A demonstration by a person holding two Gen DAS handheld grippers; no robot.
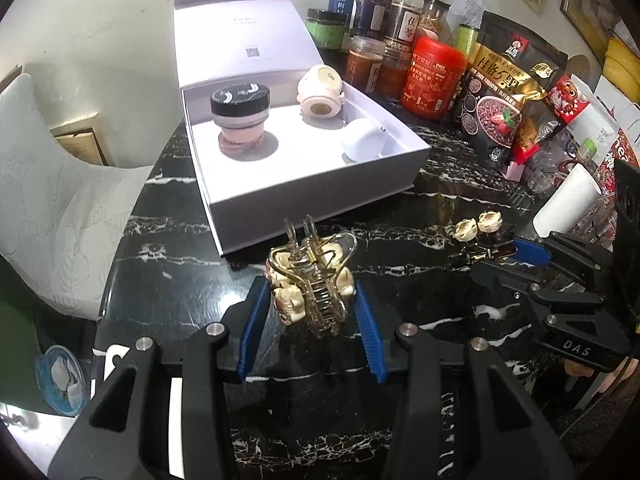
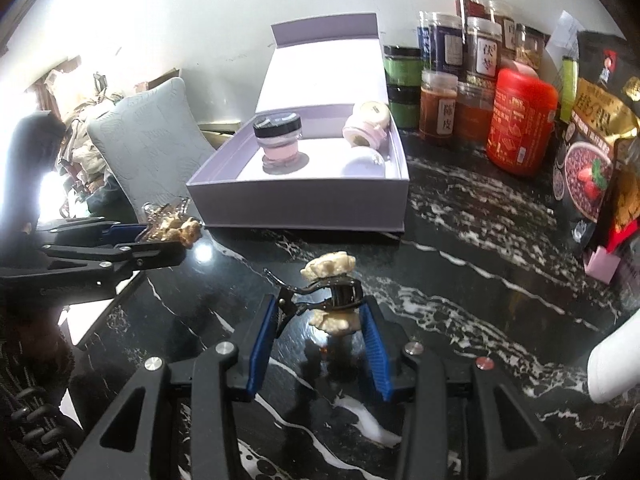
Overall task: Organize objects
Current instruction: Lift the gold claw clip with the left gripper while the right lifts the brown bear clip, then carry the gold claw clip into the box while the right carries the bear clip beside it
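Progress stands partial: three toiletries sit in the open box (image 1: 320,184), while the left claw (image 1: 314,300) pinches a gold hair clip (image 1: 312,280) and the right claw (image 2: 320,312) a dark flowered clip (image 2: 332,300) (both above the surface (image 1: 420,208), still unboxed).

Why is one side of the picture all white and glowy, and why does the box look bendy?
Right wrist view: strong light at the left edge washes out the room there, and glare dots the black marble table. Both views: the fisheye lens curves the straight edges of the white box, and the corners go dark.
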